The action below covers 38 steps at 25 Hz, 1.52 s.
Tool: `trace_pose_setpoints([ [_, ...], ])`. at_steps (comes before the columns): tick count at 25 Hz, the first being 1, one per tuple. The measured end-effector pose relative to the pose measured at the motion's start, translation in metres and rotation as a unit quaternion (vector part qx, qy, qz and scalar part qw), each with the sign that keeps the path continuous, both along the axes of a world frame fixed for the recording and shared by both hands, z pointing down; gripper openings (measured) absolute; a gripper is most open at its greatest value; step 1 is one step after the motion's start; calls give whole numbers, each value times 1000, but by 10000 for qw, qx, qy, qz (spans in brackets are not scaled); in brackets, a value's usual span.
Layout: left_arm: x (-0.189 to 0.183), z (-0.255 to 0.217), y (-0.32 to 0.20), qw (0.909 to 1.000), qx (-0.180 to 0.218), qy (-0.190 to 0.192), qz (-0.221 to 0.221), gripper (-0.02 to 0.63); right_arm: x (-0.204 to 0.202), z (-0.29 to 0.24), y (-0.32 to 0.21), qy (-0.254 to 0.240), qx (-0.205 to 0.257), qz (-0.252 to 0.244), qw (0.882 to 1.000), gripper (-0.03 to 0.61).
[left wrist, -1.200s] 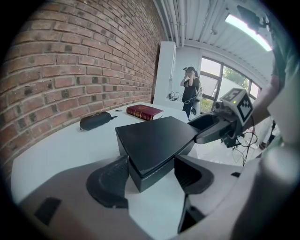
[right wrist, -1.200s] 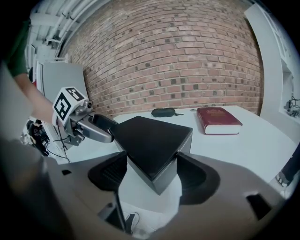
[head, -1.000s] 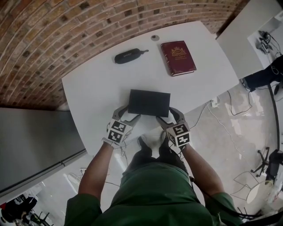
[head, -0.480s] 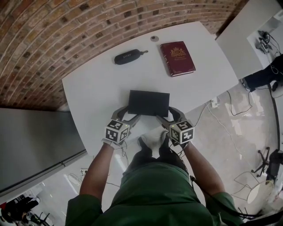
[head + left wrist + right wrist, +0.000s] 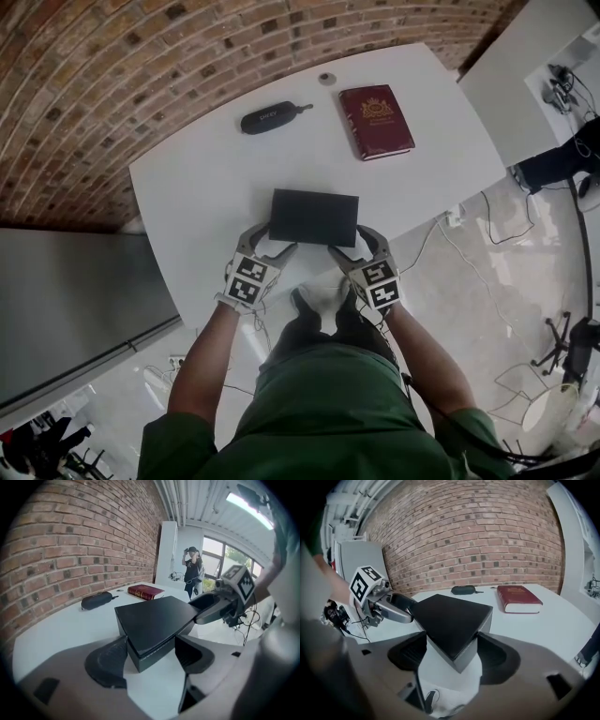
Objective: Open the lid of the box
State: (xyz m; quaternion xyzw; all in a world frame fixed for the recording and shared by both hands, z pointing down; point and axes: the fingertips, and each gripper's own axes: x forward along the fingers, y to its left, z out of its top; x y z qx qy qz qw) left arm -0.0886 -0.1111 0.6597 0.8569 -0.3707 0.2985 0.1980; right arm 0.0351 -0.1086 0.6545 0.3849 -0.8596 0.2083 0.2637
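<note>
A flat black box (image 5: 314, 217) lies on the white table (image 5: 206, 187) near its front edge, lid down. My left gripper (image 5: 267, 242) straddles the box's near left corner, jaws wide, the corner (image 5: 140, 660) between its pads (image 5: 110, 663). My right gripper (image 5: 356, 244) straddles the near right corner in the same way. Its jaws have just been opening, with the box corner (image 5: 457, 660) between them. In the left gripper view the right gripper's finger (image 5: 211, 611) rests by the box's far corner. A thin seam runs along the box's side (image 5: 154, 653).
A dark red book (image 5: 377, 123) and a black zipped case (image 5: 272, 118) lie at the table's far side, with a small round object (image 5: 326, 79) beyond them. A brick wall backs the table. A second white table (image 5: 525, 75) stands to the right, with cables on the floor.
The right gripper's marker cube tilted half a second ago and has come back. Both grippers stay at the box's near corners, and the box has not moved.
</note>
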Motion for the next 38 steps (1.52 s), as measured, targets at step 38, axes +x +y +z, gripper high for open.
trace_pose_setpoints([
  [38,-13,-58,-14,9916,409,640,-1045,153,18,-59,-18,403,782,-337,9956,262],
])
